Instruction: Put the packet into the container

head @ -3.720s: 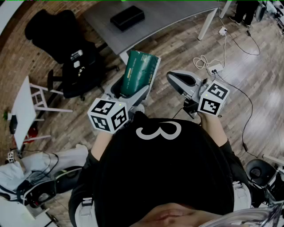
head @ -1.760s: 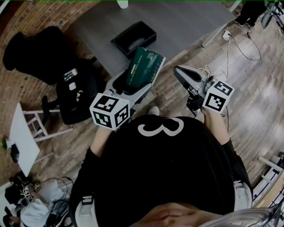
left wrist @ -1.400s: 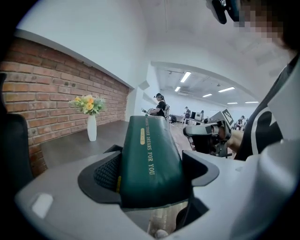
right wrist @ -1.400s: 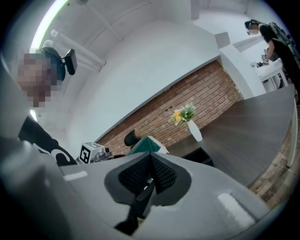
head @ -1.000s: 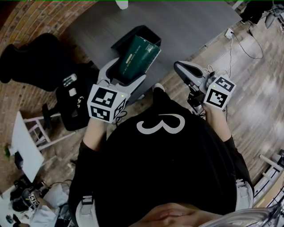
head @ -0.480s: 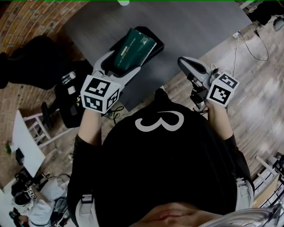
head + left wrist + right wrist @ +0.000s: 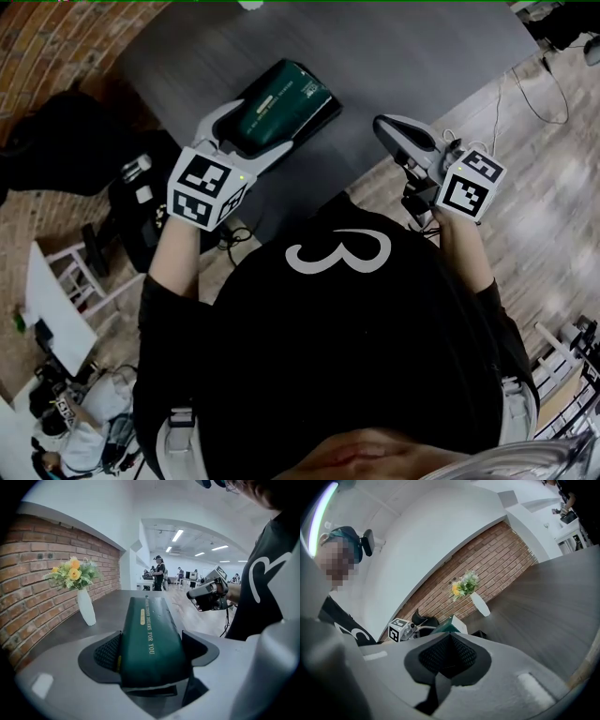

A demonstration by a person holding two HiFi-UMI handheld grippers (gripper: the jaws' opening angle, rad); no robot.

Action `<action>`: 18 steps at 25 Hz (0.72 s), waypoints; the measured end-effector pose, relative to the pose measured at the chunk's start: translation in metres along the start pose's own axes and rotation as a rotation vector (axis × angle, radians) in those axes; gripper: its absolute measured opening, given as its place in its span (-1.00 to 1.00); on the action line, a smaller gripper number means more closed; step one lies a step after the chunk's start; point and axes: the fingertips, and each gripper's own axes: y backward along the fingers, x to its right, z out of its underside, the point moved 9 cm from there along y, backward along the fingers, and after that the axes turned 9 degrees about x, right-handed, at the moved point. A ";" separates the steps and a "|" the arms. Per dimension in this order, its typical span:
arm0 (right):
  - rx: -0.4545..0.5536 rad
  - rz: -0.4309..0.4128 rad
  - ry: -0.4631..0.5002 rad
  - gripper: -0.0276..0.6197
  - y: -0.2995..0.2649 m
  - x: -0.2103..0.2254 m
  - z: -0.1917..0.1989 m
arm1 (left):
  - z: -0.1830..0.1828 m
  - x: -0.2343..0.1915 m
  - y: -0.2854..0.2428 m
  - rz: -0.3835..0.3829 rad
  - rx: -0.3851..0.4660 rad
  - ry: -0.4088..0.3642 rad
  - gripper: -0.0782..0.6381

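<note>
Packet [image 7: 281,105], glossy dark green, is clamped in your left hand-held gripper [image 7: 249,139] over the black container [image 7: 322,111]; your right hand-held gripper [image 7: 384,127] is closed, empty.

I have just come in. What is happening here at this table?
A person holds a tool in each hand. The left tool is shut on a green packet and holds it over the black container on the grey table. Whether the packet already touches the inside of the container cannot be told. The right tool is shut on nothing and is held off to the right. The packet is not yet released.
</note>
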 end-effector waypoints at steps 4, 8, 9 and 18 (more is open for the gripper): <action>-0.012 0.011 -0.010 -0.91 -0.003 0.012 -0.002 | 0.007 -0.007 -0.013 0.033 -0.026 -0.009 0.41; -0.017 0.023 -0.022 -0.91 0.004 0.023 -0.001 | 0.015 -0.005 -0.024 0.066 -0.055 -0.023 0.41; -0.018 0.025 -0.024 -0.91 0.004 0.025 -0.001 | 0.016 -0.006 -0.026 0.071 -0.067 -0.030 0.41; -0.032 0.035 -0.050 -0.91 0.002 0.039 0.001 | 0.033 -0.008 -0.043 0.110 -0.130 -0.013 0.41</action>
